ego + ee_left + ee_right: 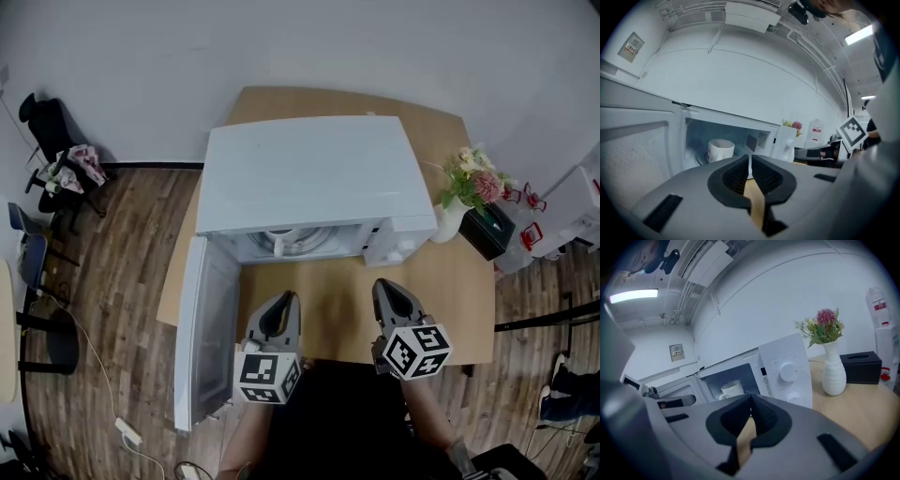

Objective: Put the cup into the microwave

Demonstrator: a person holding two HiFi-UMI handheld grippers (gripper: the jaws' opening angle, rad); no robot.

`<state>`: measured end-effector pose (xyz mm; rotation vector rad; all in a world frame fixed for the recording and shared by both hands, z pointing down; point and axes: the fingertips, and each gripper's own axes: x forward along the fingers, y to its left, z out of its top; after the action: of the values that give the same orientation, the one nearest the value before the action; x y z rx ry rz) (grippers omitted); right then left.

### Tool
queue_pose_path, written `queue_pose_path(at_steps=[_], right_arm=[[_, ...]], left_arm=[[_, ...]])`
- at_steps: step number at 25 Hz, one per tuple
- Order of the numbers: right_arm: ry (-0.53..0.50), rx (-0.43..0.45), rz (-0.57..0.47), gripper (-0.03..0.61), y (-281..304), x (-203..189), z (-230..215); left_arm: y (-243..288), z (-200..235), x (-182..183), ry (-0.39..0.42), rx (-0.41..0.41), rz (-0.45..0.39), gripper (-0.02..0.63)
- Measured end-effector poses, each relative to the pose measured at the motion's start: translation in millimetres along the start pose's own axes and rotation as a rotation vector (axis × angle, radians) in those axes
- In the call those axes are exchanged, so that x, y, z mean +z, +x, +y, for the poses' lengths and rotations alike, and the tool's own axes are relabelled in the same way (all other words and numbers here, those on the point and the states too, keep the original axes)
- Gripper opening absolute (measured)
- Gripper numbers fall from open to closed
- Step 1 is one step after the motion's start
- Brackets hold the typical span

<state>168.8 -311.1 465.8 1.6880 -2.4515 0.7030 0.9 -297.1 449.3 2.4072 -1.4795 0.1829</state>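
Well, from the head view, my left gripper (284,302) and my right gripper (392,291) hover side by side over the wooden table (459,300), just in front of the white microwave (309,173). Its door (201,330) stands swung open on the left, beside my left gripper.

Looking along my left gripper, the fingers are pressed together with nothing between them. Beyond their tips the white cup (720,150) stands upright inside the microwave, towards the left of the cavity, well clear of me.

Looking along my right gripper, those fingers are closed too, and empty. The cup shows inside the open cavity, handle to the left. A white vase (833,370) of flowers and a black box (862,366) stand to the right of the microwave.
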Motion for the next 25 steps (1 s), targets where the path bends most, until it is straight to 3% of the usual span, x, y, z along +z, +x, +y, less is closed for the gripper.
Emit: queue_pose_path(at_steps=[4,8,12,25], right_arm=[[-0.120,0.013,-0.015,-0.008,-4.6,8.6,2.8],[-0.249,0.102,-0.026,-0.008,-8.1,16.9,12.8],[-0.193,0.185,-0.011,-0.008,-8.7,15.6,18.2],[-0.211,0.195,0.008,-0.008,-10.0,11.2,24.1]], left_arm=[[-1.2,-0.6,1.4,-0.010,-0.044,0.003,0.014],[-1.4,0.5,4.1,0.010,-0.062,-0.004,0.009],[-1.4,2.2,3.7,0.026,-0.071,-0.006,0.008],[-0.9,-1.1,-1.7,0.016,-0.092,0.000,0.008]])
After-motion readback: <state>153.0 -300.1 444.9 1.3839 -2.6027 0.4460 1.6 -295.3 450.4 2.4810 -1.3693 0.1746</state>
